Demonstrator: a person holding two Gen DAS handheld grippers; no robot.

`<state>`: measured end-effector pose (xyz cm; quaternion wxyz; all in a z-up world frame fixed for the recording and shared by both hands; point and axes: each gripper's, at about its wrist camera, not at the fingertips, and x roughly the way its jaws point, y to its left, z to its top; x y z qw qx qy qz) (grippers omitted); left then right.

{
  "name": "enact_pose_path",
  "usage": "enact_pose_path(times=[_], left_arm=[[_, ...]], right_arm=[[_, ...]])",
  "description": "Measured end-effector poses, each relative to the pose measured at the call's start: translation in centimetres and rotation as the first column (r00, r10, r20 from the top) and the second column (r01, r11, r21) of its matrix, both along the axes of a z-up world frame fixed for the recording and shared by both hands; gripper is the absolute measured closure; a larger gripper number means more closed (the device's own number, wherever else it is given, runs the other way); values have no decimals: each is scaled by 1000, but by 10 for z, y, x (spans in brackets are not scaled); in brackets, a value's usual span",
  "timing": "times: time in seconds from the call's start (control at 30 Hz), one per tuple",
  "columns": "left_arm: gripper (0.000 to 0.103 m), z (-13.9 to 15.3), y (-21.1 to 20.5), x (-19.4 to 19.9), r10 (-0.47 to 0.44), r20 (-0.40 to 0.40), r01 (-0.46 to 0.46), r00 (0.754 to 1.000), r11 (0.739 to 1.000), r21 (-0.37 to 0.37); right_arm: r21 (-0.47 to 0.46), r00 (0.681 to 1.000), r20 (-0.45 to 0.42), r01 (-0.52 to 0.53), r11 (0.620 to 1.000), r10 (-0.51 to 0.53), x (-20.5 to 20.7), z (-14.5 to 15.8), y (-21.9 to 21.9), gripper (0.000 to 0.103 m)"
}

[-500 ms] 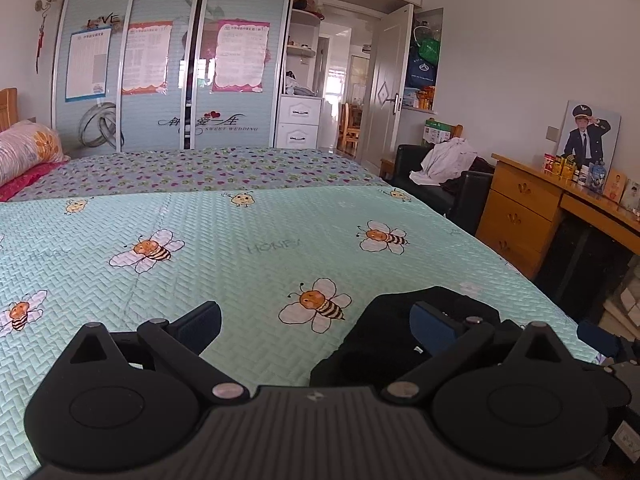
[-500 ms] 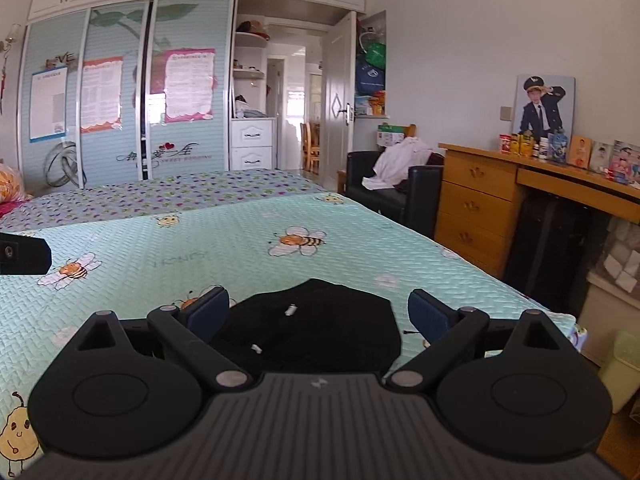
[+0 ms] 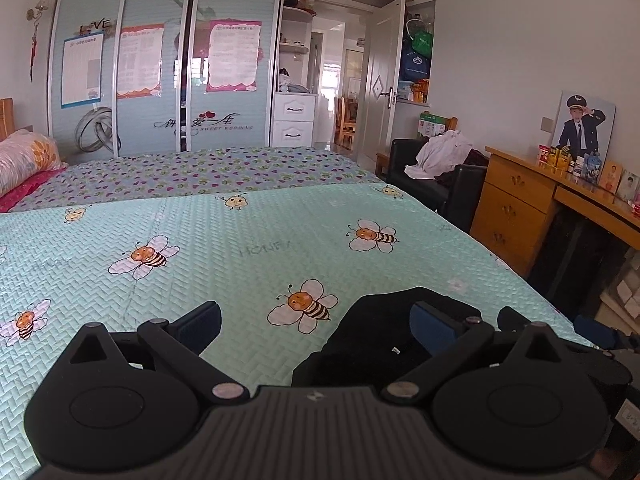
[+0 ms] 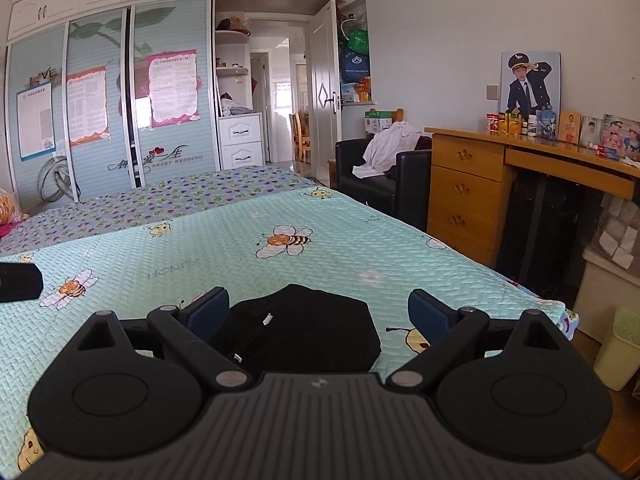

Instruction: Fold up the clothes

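A black garment [image 4: 304, 328] lies bunched on the mint bee-print bedspread [image 4: 224, 256] near the bed's near right corner. My right gripper [image 4: 320, 312] hovers over it, open, the cloth showing between its wide blue fingers without being pinched. In the left wrist view the same black garment [image 3: 376, 332] sits at the lower right, under the right-hand finger [image 3: 434, 326]. My left gripper [image 3: 316, 326] is open above the bedspread [image 3: 240, 256], nothing between its pads. A dark piece of the left gripper [image 4: 18, 282] shows at the left edge of the right wrist view.
A wooden desk [image 4: 468, 184] with drawers, photos and bottles stands right of the bed. A black armchair [image 4: 380, 184] holds white clothes [image 4: 386, 148]. Sliding wardrobe doors [image 3: 160, 68] fill the far wall beside an open doorway. A floral pillow [image 3: 24, 160] lies far left. A pale bin [image 4: 616, 344] stands at right.
Both grippers have barely shifted. The garment lies as before and the jaws stand just as wide.
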<state>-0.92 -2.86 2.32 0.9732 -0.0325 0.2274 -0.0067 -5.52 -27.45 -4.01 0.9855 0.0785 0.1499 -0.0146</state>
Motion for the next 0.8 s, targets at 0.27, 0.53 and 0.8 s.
enact_pose_path(times=[0.27, 0.53, 0.8], left_arm=[[0, 4, 2, -8, 8, 6, -8, 1000, 1000, -14], [0, 3, 9, -8, 15, 1, -15, 1000, 1000, -23], [0, 1, 6, -10, 8, -3, -8, 1000, 1000, -19]], right_arm=[[-73, 998, -39, 40, 996, -43, 33, 31, 79, 8], [-88, 998, -46, 30, 996, -34, 33, 38, 81, 8], [-83, 997, -58, 52, 995, -57, 41, 36, 78, 8]])
